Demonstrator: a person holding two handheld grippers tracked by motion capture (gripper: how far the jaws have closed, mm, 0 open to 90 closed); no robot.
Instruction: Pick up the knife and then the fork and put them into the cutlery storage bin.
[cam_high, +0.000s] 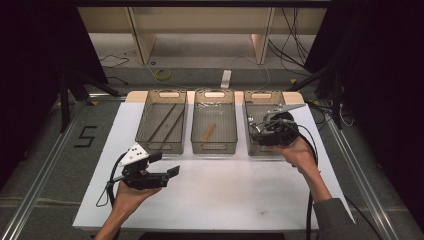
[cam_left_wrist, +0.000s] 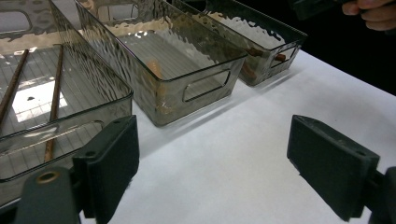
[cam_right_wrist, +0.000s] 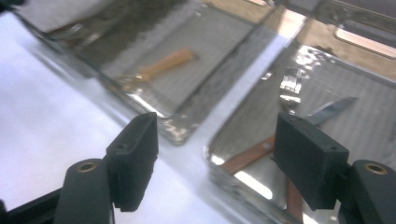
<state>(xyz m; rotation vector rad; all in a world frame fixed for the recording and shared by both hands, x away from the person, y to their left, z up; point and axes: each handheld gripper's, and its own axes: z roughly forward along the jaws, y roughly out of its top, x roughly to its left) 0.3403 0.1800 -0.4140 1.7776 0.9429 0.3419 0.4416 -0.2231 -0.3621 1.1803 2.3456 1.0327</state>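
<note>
While my right gripper (cam_high: 255, 125) hangs over the near end of the right bin (cam_high: 250, 145), I keep its jaws wide and empty, because the flat brown sticks (cam_right_wrist: 247, 158) lying on that bin's floor are what I judge I'm reaching for. Beside them lies a bluish blade-like piece (cam_right_wrist: 334, 108). My left gripper (cam_high: 167, 165) waits low over the white tabletop (cam_high: 225, 195), jaws also wide with nothing between them, clear of the work. One wooden piece (cam_high: 207, 133) sits in the middle bin (cam_high: 214, 148), and two long rods (cam_high: 167, 122) in the left bin (cam_high: 160, 148).
</note>
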